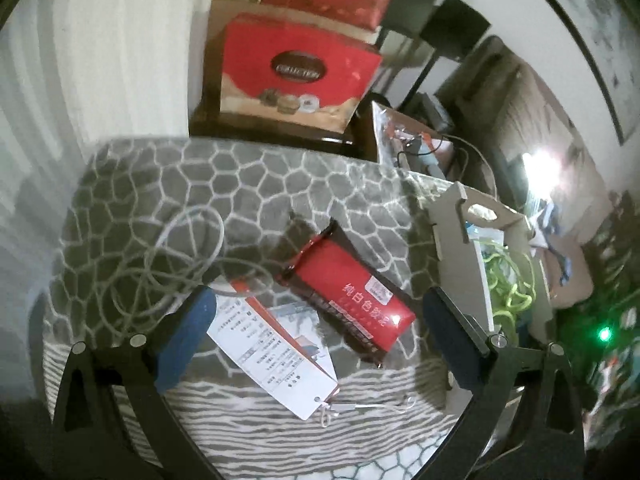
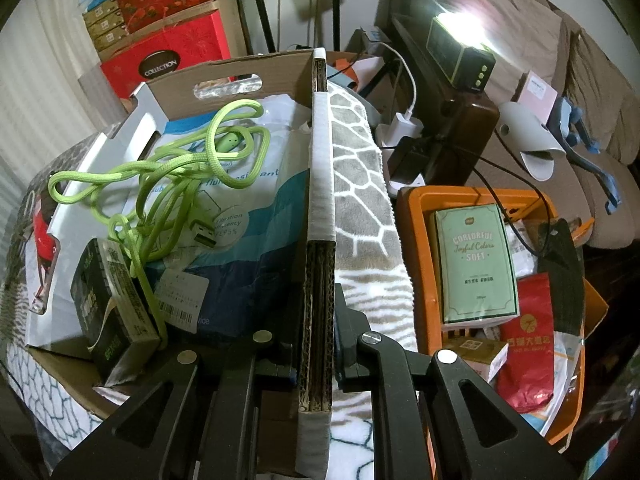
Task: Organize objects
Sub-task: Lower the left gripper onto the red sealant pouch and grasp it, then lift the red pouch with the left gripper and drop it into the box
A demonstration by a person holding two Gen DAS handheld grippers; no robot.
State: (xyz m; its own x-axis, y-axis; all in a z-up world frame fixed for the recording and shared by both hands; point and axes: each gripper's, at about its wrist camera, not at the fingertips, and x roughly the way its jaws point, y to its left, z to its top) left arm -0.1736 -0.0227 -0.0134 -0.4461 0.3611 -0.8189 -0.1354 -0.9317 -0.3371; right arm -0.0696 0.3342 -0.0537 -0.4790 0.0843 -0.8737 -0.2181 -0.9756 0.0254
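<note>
In the left wrist view my left gripper (image 1: 316,332) is open above a grey patterned blanket (image 1: 248,184). Between its blue pads (image 1: 184,340) lie a red packet (image 1: 352,292) and a white-orange card with a tag string (image 1: 276,356). A loose grey cable (image 1: 176,264) lies to the left. The cardboard box (image 1: 464,240) stands at the right. In the right wrist view my right gripper (image 2: 316,344) is shut on the box's side wall (image 2: 320,208). Inside the box lie a green cable (image 2: 168,176), a blue-white bag (image 2: 256,200) and a dark small box (image 2: 112,292).
An orange basket (image 2: 416,248) with a green pack (image 2: 476,260) and a red bag (image 2: 528,344) sits right of the box. Red gift boxes (image 1: 296,72) are stacked behind the blanket. A sofa with a slipper (image 2: 528,144) is at the far right.
</note>
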